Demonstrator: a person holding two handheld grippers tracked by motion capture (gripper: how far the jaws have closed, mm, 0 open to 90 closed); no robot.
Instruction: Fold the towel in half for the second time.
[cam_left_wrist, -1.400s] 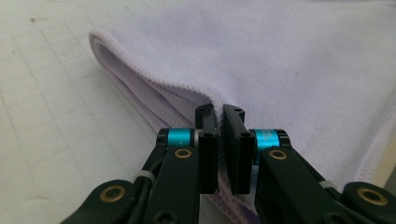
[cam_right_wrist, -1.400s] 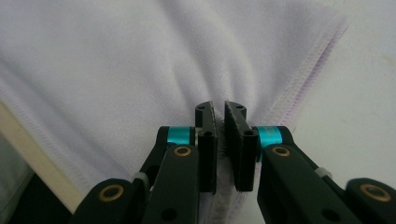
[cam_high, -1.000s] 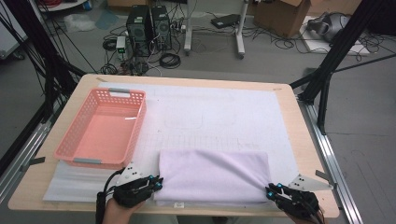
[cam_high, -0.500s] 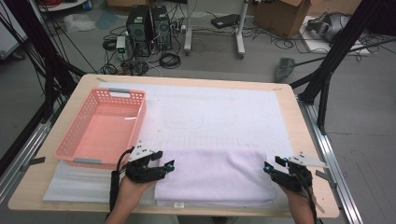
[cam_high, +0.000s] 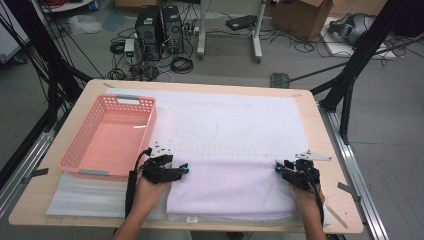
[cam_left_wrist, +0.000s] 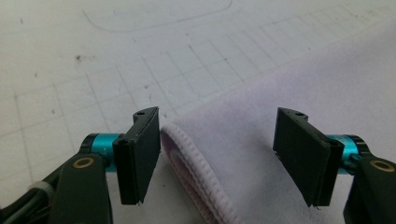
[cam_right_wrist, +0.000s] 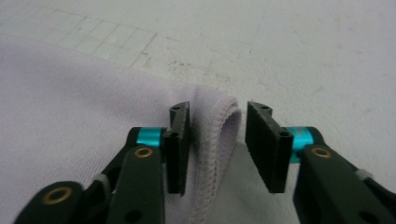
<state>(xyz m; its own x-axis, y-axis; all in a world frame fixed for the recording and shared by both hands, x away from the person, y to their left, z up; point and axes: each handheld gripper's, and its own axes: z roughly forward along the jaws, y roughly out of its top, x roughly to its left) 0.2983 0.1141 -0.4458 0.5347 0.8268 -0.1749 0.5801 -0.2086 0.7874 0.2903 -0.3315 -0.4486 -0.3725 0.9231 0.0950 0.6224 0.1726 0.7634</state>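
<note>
Towel (cam_high: 230, 187) folded once at near edge; both grippers, L (cam_high: 181, 170) & R (cam_high: 278, 170), spread open, straddling its far corners, nothing gripped; I reckon more folds left

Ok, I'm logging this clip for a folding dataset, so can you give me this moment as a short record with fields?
scene: table under a white gridded mat
towel: lilac towel, folded, near edge of table
basket: pink basket, empty, left of mat
left tool: left tool open, jaws astride towel's far left corner
right tool: right tool open, jaws either side of towel's far right corner, not clamped
hands: one at each tool
</note>
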